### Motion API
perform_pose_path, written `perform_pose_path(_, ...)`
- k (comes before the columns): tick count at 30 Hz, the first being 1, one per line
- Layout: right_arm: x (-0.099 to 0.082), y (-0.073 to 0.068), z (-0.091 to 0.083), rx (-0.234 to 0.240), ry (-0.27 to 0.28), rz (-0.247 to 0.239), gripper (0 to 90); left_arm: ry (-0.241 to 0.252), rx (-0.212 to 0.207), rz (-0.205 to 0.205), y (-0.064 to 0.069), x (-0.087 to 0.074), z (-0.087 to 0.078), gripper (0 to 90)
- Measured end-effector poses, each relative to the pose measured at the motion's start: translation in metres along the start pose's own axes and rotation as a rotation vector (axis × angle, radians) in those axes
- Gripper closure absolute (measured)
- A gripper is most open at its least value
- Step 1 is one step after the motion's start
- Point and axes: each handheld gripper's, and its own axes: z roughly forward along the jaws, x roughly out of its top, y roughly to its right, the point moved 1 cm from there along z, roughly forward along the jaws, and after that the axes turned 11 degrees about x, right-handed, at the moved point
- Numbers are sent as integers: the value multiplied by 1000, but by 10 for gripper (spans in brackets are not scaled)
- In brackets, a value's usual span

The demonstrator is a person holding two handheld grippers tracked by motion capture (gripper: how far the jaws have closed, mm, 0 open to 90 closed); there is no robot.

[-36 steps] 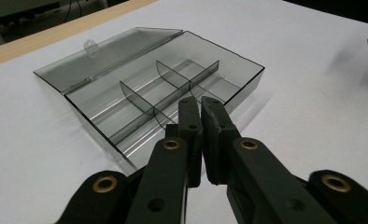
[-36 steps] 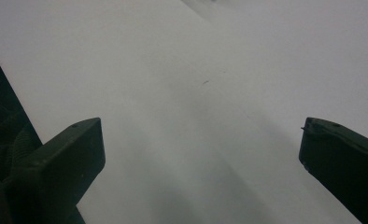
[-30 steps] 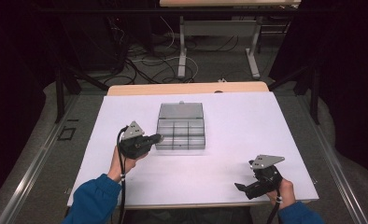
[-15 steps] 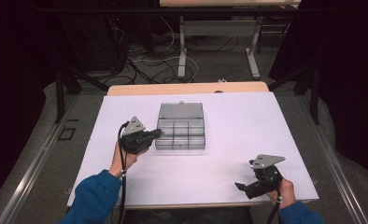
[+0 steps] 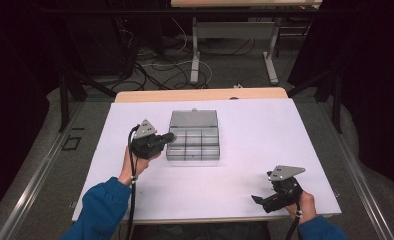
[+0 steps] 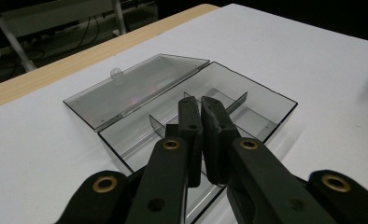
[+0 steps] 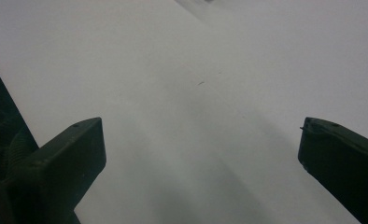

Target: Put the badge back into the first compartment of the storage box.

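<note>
White table [image 5: 265, 150], compartment box [image 5: 193, 144] seemingly lengthwise across

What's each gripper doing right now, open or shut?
Left gripper: shut, empty, over the clear plastic compartment box.
Right gripper: open, empty, above the white table.

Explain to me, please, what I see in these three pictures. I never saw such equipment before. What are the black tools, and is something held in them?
A person sits at a table covered in white and holds a hand tool with two black jaws in each hand. The high view looks down from above. Each of the other two views comes from a camera riding on one tool, looking along its jaws.

On the table lies a clear plastic organizer box with small compartments, its lid folded open flat behind it.

The left gripper is at the box's edge; its jaws are closed together over the compartments, with nothing visible between them. The right gripper rests near the table's front edge, jaws wide open and empty.
</note>
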Motion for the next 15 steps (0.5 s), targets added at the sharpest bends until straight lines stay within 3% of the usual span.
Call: perform_pose_path(15, 0, 0, 1, -4, 8, 3, 6, -8, 22, -10, -10, 5, 14, 879)
